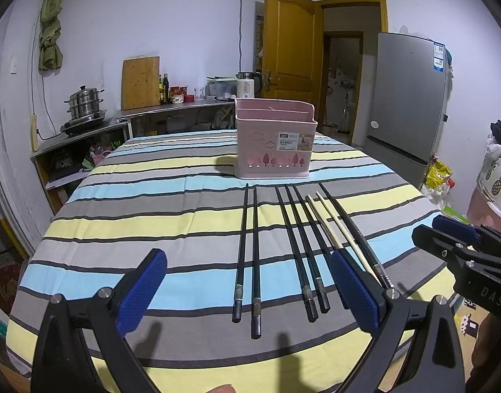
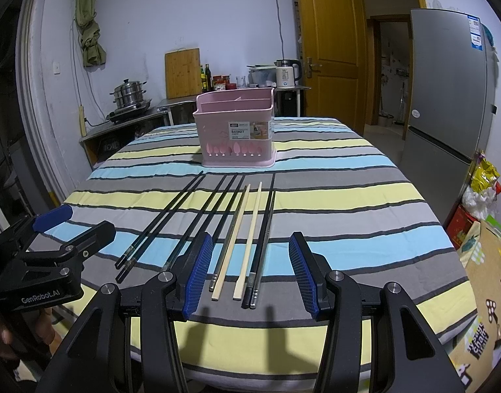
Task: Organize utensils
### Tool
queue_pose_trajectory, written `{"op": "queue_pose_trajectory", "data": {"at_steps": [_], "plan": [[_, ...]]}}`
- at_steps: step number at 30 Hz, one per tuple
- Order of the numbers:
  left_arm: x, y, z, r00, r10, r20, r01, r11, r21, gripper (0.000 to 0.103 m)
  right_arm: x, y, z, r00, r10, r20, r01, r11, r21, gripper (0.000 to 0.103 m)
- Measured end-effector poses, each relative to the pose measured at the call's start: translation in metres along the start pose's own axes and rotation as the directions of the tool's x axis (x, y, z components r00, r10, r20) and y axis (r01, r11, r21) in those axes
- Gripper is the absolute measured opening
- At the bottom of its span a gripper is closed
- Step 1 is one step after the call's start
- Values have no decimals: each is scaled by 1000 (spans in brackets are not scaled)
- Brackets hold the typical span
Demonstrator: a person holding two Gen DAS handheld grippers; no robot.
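You are holding both tools low over the near edge of the striped surface (image 1: 152, 196), and neither one is gripping anything. Your left tool (image 1: 247, 291) is spread wide, its blue pads (image 1: 142, 291) hovering either side of the near ends of the black chopsticks (image 1: 255, 262). Your right tool (image 2: 250, 271) is also standing open — its fingers are framing the handle ends of the two pale wooden chopsticks (image 2: 250, 235) and the dark pair (image 2: 266, 229) just to their right.

The chopsticks are all lying flat on the striped cloth in a loose fan, handle ends toward you and tips pointing at the pink utensil basket (image 2: 237, 131). The basket is sitting upright farther back near the middle of the surface, well apart from both tools, with a label on its front wall and divided compartments visible at its top; nothing is showing above its rim.

In the left wrist view, your right tool is appearing at the right edge — off to the side of the chopstick row.
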State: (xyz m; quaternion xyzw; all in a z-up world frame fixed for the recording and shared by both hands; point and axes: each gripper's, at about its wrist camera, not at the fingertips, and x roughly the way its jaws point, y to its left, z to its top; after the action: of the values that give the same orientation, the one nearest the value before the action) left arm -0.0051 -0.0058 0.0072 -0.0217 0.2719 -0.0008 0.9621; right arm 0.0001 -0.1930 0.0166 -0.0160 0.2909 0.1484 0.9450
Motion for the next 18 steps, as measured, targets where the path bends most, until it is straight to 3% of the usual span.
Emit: {"op": "queue_pose_trajectory", "data": {"at_steps": [18], "plan": [[0, -1, 0, 1000, -2, -2, 2, 1000, 1, 101, 0, 0, 0, 1000, 1, -1, -1, 1000, 0, 50]]}}
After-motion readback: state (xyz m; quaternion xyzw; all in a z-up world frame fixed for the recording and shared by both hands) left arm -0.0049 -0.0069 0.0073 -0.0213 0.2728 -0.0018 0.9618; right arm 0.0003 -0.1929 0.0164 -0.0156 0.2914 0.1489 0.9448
